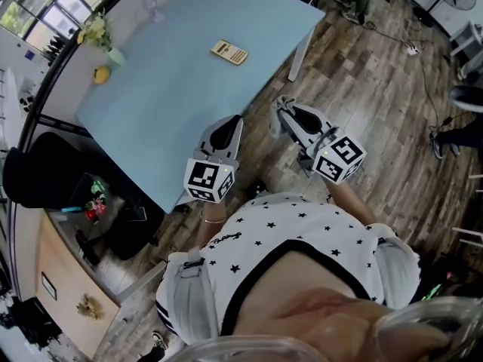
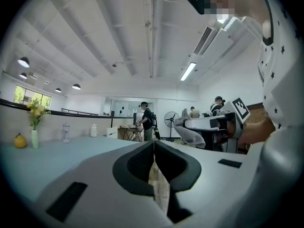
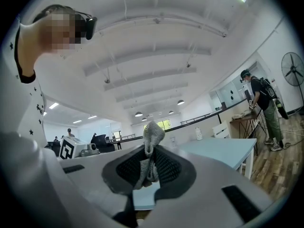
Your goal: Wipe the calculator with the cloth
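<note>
The beige calculator (image 1: 229,52) lies flat on the far part of the light blue table (image 1: 173,104). My left gripper (image 1: 235,120) hovers over the table's near corner, jaws shut with nothing between them (image 2: 153,145). To its right, off the table's edge and above the wooden floor, my right gripper (image 1: 281,107) is shut on a grey knitted cloth (image 3: 151,139) that sticks up past the fingertips. In the left gripper view the cloth (image 2: 191,133) hangs from the right gripper. Both grippers are well short of the calculator.
A vase of yellow flowers (image 1: 98,32), a yellow fruit (image 1: 101,74) and a clear glass piece (image 1: 153,7) stand along the table's far left edge. A black chair (image 1: 45,176) and a low shelf sit left of the table. People stand in the background (image 3: 261,103).
</note>
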`<state>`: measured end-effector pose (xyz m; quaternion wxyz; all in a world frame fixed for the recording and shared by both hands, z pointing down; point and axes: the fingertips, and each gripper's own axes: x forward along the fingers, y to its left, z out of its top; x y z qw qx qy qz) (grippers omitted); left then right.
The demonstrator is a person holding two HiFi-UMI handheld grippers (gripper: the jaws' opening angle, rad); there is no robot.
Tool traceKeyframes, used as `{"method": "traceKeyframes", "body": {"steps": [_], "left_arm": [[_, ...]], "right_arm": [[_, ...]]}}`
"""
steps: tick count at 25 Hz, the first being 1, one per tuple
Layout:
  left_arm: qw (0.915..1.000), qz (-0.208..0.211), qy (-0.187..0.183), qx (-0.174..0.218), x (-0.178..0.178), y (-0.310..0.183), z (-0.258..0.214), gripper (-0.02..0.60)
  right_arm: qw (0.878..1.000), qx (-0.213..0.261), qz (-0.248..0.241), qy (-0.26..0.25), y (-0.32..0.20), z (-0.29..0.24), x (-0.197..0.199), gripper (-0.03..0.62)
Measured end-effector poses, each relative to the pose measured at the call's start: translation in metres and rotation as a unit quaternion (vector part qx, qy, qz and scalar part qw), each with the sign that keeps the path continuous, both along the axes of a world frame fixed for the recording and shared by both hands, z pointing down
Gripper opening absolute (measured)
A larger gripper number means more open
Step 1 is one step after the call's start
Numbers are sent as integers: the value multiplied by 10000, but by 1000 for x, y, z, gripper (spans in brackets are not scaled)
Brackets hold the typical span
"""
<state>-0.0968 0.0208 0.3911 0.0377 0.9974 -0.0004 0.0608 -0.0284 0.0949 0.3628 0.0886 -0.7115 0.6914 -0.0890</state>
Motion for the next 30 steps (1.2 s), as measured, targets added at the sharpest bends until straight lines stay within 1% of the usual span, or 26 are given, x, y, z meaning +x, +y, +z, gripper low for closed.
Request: {"method": "traceKeyframes", "body": {"steps": [4, 9, 14, 17, 21, 30], "left_arm": [[10000, -49, -15, -15, 2, -14, 4, 31], [9999, -155, -48, -35, 8, -25, 9, 31], [9993, -363, -117, -52, 22, -43, 14, 31], [9975, -689, -118, 45, 32, -63, 10, 31], [9923, -1230, -120, 101, 51, -93, 7, 31], [9800, -1981, -127, 108, 109, -137, 3, 31]], "right_arm": [[10000, -4, -4, 3, -14, 1, 6, 48], [9999, -73, -120, -55, -25, 9, 15, 48], [9995, -126, -270, -110, -48, 18, 40, 48], [9985, -13, -552, -56, -74, 12, 60, 48], [9946, 114, -1028, -33, -114, 6, 90, 48], [9820, 84, -1883, -146, -180, 9, 148, 48]]}}
